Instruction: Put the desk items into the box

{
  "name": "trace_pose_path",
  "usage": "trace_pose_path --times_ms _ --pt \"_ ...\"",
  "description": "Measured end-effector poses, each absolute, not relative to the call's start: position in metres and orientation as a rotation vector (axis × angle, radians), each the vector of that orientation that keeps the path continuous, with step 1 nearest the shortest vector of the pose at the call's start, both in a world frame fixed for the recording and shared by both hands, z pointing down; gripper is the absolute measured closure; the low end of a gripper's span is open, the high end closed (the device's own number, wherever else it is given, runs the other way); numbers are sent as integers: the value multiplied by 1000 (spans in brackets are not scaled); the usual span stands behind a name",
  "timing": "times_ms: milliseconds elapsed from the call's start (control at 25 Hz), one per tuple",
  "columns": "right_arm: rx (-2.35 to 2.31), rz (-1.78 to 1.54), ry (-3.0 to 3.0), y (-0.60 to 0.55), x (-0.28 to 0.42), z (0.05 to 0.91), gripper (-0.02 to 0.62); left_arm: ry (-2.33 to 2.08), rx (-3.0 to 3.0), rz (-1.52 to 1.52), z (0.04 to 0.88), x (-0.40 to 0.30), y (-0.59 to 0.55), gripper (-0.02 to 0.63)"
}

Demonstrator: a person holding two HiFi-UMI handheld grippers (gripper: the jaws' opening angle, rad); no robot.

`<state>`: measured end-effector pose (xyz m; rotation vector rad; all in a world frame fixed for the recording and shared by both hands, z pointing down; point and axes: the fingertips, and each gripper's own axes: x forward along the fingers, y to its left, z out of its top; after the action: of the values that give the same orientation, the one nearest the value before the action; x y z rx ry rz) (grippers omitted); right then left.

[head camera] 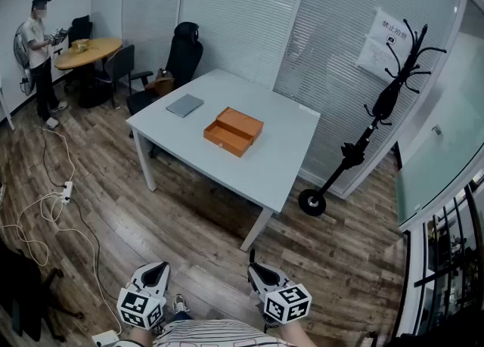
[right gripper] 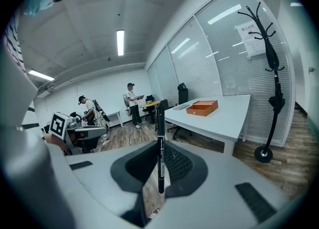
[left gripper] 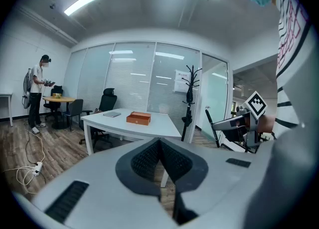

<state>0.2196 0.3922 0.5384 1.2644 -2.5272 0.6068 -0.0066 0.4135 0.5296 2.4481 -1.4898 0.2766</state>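
In front of the desk, well short of it: both grippers are held low over the wood floor, and the white desk [head camera: 291, 153] is not yet reached.
Right gripper [right gripper: 158, 169]: its jaws are pinched on a dark pen [right gripper: 160, 133], which is clamped between the ribbed pads.
Left gripper [left gripper: 159, 149]: its jaws are pressed together and nothing is held between them.
Pen's axis: the long axis is set upright in the right gripper view, crosswise to the jaws' reach. One end is shown above the pads and the other below. Which end is the writing tip cannot be told.
Box [head camera: 233, 131]: an orange box is seen open near the middle of the desk, with a flat grey item [head camera: 185, 105] lying near it but apart.
Step in hand: the pen is judged to be in carriage towards the box.
How it is done well: the pinch should be kept firm so that the pen is not let swing. The pen should be brought over the open box, turned so that its long axis lies along the box's longer side, lowered close to the bottom, and only then released.
Risk: if released upright or from height, the pen may bounce out or be left leaning on the rim.
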Motion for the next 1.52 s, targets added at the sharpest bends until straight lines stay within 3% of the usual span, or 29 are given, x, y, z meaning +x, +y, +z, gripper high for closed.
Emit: trace_pose_path --times_ms 520,1080,1520 --pt "1319 655 -2540 365 191 535 538 -1450 2463 277 532 -36 384 583" --pt "1504 665 -2481 307 132 535 538 -1347 2531 292 537 -113 316 583" --pt "1536 668 -2461 260 119 541 538 -1312 2534 279 547 -125 268 583"
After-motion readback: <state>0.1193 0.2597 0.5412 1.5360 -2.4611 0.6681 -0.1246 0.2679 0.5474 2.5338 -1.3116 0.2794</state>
